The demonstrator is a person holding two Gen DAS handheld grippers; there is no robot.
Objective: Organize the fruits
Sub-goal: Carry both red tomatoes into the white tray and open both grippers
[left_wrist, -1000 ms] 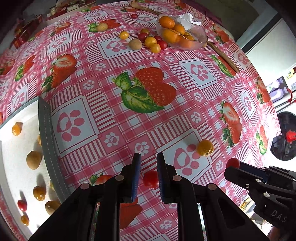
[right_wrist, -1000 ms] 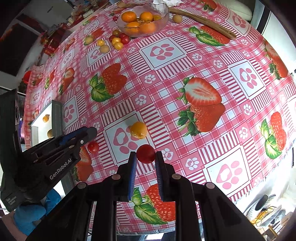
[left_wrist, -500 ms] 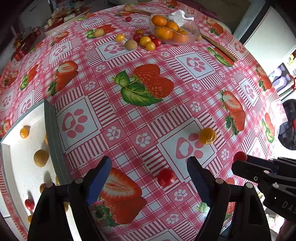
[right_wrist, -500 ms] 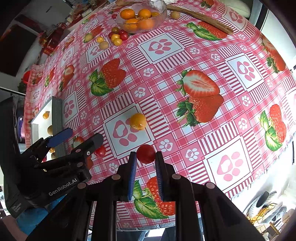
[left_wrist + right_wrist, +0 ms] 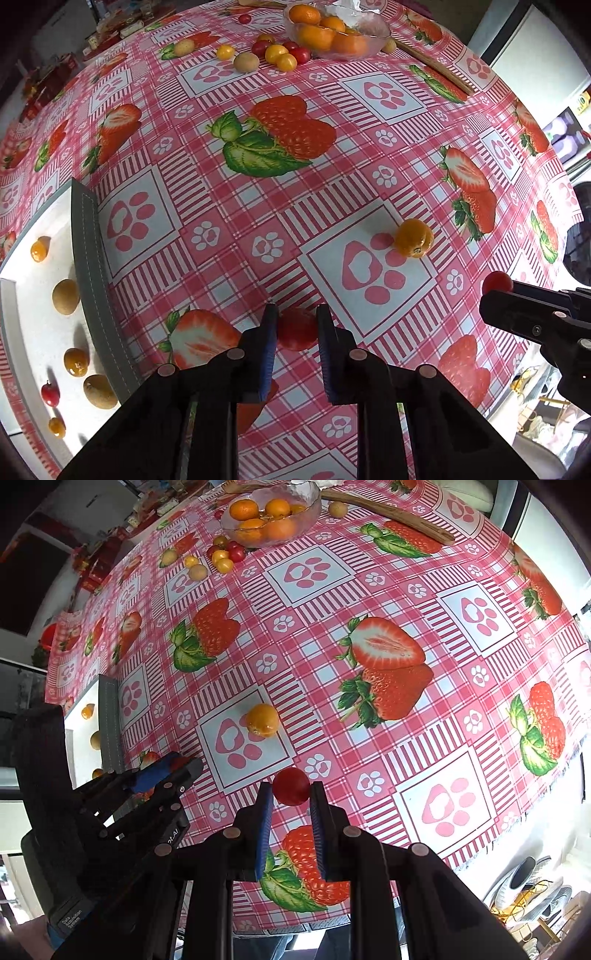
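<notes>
My left gripper (image 5: pixel 294 309) points down at the strawberry-print tablecloth, and its blue pads are closing onto a red cherry tomato (image 5: pixel 295 332) and touch it on both sides. My right gripper (image 5: pixel 291 785) is shut on a second red cherry tomato (image 5: pixel 291 793), held just above the cloth. In the left wrist view that second tomato (image 5: pixel 496 282) shows at the right gripper's tip. A small orange fruit (image 5: pixel 413 238) lies loose on a paw-print square between the two grippers. The left gripper (image 5: pixel 177 766) also shows at the left of the right wrist view.
A white tray (image 5: pixel 22 317) with a grey rim holds several small fruits at the left. Far across the table a glass bowl (image 5: pixel 380 31) holds oranges, with loose small fruits (image 5: pixel 280 55) beside it and a wooden stick (image 5: pixel 436 68) behind. The table edge runs along the right.
The left gripper opened wide, sank around the red tomato that lay past its tips, and has closed on it. The right gripper has kept still with its tomato.
</notes>
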